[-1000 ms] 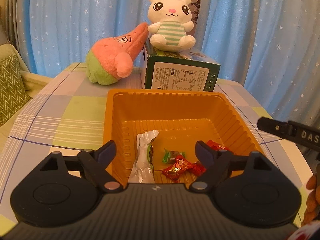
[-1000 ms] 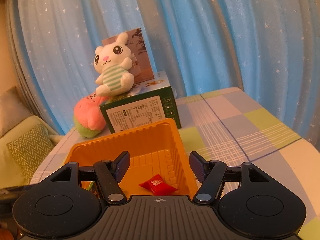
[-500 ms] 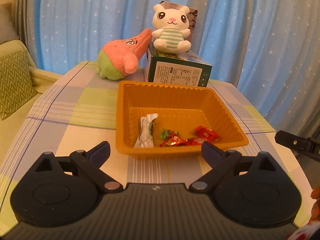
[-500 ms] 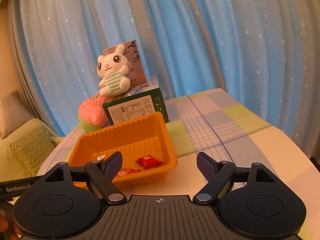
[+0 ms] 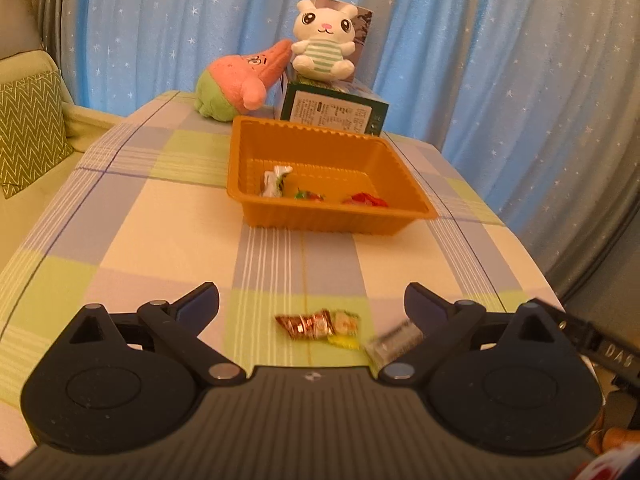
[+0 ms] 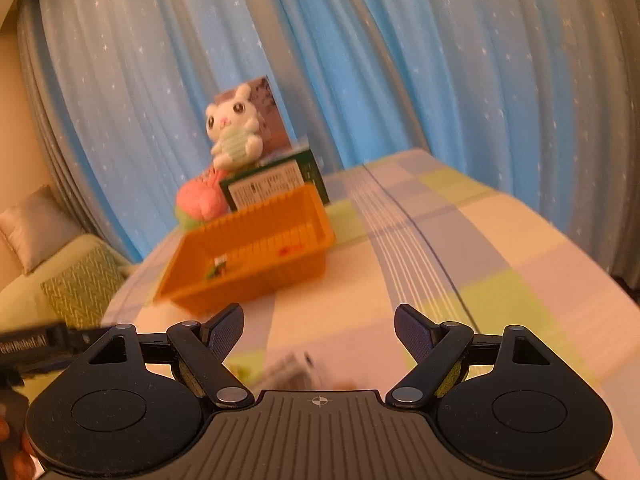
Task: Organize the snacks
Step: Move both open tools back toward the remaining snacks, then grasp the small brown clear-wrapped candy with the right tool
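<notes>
Both hand-held grippers we carry hang above the near part of the desk with nothing in them. Our left hand-held gripper has its fingers spread wide. Between them and a little ahead, on a green square of the checked cloth, lies a brown-and-gold wrapped candy; touching its right end is a green-and-yellow wrapped candy. Just beside the right finger sits a clear-wrapped snack, blurred and partly hidden by that finger.

Well ahead of the left hand-held gripper stands the orange tray. Inside it we see a white-wrapped snack toward the left, a small green-and-red candy in the middle and a red-wrapped candy toward the right. Directly behind the tray is a green box, with a white bunny plush sitting on top. A pink and green plush lies to the left of the box.

Our right hand-held gripper is likewise spread wide. Its view is blurred. The tray sits ahead and to the left of it. Close under the gap between its fingers we make out a pale wrapper, too smeared to identify. At the left edge of that view pokes in part of the other hand-held gripper's body.
</notes>
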Demonstrator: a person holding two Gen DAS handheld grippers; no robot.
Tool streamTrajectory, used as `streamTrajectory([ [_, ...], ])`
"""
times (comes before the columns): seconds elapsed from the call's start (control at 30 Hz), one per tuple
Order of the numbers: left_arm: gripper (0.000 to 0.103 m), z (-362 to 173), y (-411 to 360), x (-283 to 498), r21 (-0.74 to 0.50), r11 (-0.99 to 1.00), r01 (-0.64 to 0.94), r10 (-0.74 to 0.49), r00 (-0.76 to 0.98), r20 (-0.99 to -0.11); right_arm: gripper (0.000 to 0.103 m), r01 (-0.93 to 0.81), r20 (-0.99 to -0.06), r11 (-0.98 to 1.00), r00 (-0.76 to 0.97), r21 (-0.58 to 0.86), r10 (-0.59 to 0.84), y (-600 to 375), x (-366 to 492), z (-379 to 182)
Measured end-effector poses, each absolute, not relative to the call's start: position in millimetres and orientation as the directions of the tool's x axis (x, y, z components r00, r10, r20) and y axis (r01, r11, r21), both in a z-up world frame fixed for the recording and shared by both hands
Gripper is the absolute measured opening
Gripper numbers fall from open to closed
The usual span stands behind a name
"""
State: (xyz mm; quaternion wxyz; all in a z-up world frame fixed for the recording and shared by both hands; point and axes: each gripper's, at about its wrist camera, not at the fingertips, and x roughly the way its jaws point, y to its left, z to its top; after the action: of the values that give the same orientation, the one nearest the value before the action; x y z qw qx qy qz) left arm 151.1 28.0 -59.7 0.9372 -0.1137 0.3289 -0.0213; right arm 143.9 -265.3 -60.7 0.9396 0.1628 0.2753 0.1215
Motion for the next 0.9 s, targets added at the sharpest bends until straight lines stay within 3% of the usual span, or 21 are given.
streamTrajectory([
  [0.13,0.098,-68.3,17.7,129.7,-0.189,0.982,-0.011,-0.115,0.759,-0.641,0.082,-0.137,-0.531,0.923,0.784,0.359,0.323,-268.3,118.7,-77.2],
  [0.33,0.098,-78.4,13.0,112.1,-0.179,0.984,0.0,-0.123,0.73,-0.672,0.082,-0.155,-0.538,0.936,0.784,0.315,0.31,-268.3,108.4,-82.4],
  [0.9,0.098,-84.3,8.0,130.0,-0.189,0.981,0.032,-0.154,0.721,-0.675,0.082,-0.238,-0.639,0.964,0.724,0.121,0.259,-249.5,141.0,-121.6],
])
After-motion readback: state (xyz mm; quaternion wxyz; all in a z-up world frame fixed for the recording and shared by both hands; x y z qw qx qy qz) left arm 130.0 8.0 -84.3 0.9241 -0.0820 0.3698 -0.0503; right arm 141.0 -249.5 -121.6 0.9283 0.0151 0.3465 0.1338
